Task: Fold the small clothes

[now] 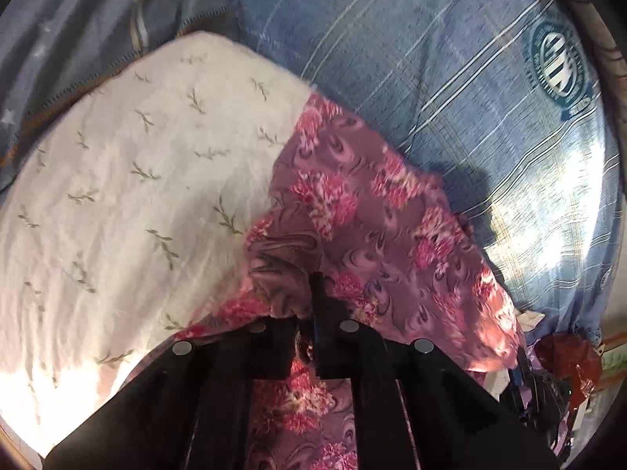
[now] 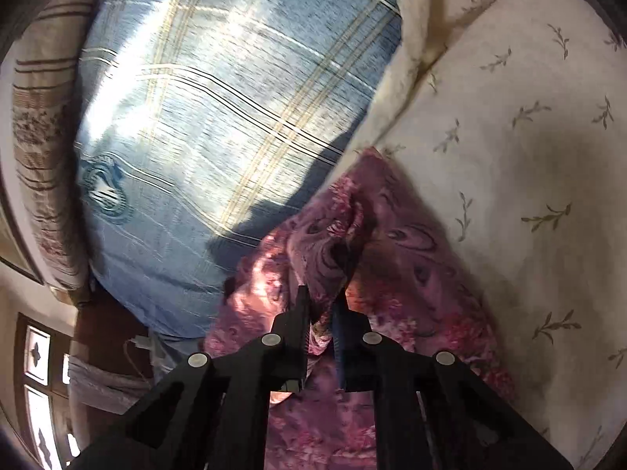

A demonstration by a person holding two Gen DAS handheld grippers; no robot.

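Observation:
A small purple garment with pink flowers (image 1: 352,203) lies across a white sheet with green sprigs (image 1: 117,196) and a blue plaid pillow (image 1: 431,70). My left gripper (image 1: 309,305) is shut on a bunched edge of the garment, and the cloth hangs down between its arms. In the right wrist view the same garment (image 2: 392,258) is pinched at a gathered fold by my right gripper (image 2: 323,305), which is shut on it. The white sheet (image 2: 509,156) lies to its right and the blue pillow (image 2: 219,117) to its left.
A grey-blue striped blanket (image 1: 78,39) lies beyond the white sheet. Red and dark clutter (image 1: 564,368) sits at the lower right of the left view. A brown striped pillow (image 2: 43,137), a white charger cable (image 2: 137,342) and a wooden door with glass panes (image 2: 39,384) are at the left of the right view.

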